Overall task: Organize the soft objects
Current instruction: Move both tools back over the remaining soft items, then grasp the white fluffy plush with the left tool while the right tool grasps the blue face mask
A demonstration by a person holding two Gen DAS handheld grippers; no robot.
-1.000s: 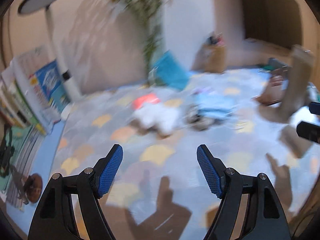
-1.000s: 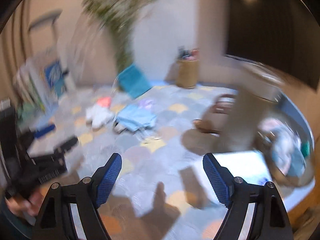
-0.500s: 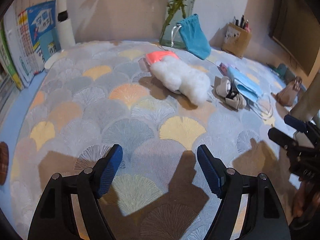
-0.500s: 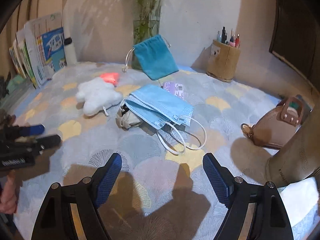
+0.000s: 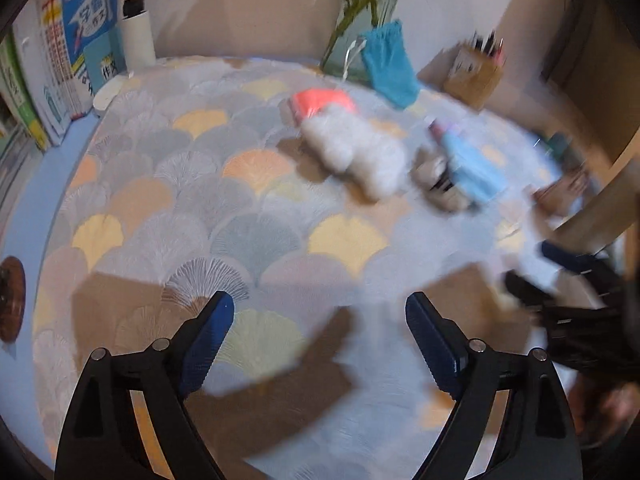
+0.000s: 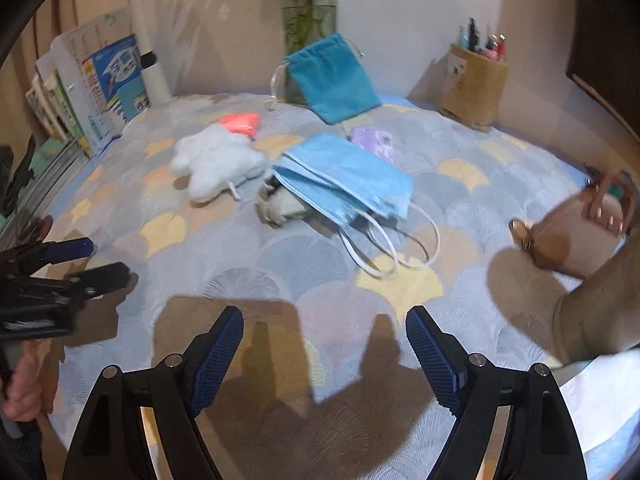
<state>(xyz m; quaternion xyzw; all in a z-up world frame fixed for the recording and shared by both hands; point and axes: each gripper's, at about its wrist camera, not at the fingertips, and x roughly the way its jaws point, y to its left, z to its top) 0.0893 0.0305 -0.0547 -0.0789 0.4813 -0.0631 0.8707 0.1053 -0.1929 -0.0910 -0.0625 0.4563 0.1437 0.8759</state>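
Observation:
A white fluffy toy [image 6: 218, 162] lies on the patterned mat, with a coral pink item [image 6: 240, 123] just behind it. A stack of blue face masks [image 6: 344, 180] rests partly on a small beige bundle [image 6: 276, 204]. A teal drawstring pouch [image 6: 332, 76] leans at the back and a purple packet [image 6: 374, 142] lies beside the masks. The left wrist view is blurred and shows the toy [image 5: 352, 152] and masks [image 5: 472, 172]. My left gripper [image 5: 320, 344] and right gripper [image 6: 324, 352] are both open, empty, above the near mat.
A glass vase with stems [image 6: 310, 12] and a woven pen holder [image 6: 474, 84] stand at the back. Books [image 6: 96, 88] lean at the left. A tan handbag [image 6: 576, 236] sits right, beside a beige post [image 6: 604, 308]. The left gripper also shows at the right wrist view's left edge [image 6: 60, 272].
Both grippers have stayed open. The left view has swung and blurred, now slightly closer to the mat. The right gripper has moved a little forward toward the masks.

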